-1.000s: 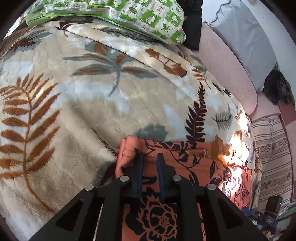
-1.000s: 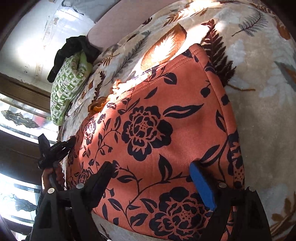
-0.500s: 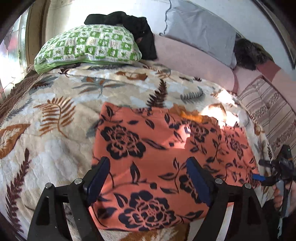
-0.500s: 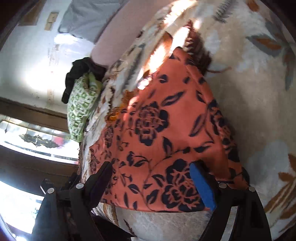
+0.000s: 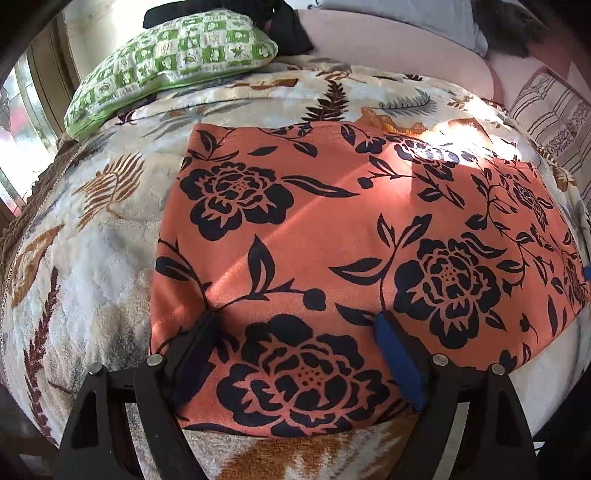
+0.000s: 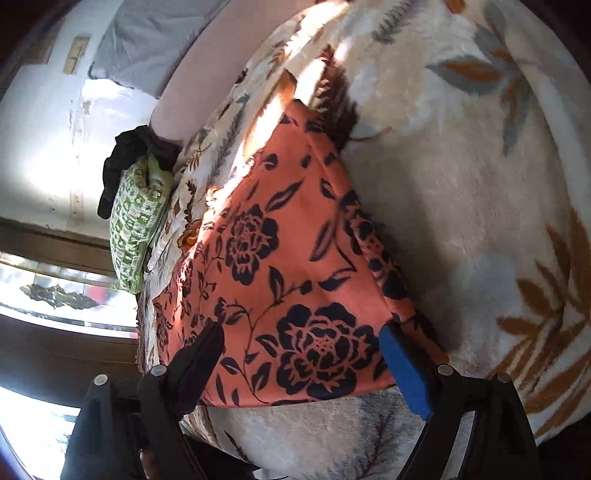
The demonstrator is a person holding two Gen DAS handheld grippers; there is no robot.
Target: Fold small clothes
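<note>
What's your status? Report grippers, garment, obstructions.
Left gripper open, right gripper open, neither holding. Orange floral garment flat on leaf-print blanket. Green pillow beyond it, apart from garment.

Bedding and cushions

Leaf-print fleece blanket (image 5: 92,236) covers the bed; green checked pillow (image 5: 173,59) at 11 o'clock, black cloth (image 5: 291,26) behind it, striped cushion (image 5: 554,122) at 2 o'clock.

Orange floral cloth (image 5: 332,229) flat on leaf-print blanket (image 5: 92,258) (left gripper (image 5: 295,332) jaws wide apart)
</note>
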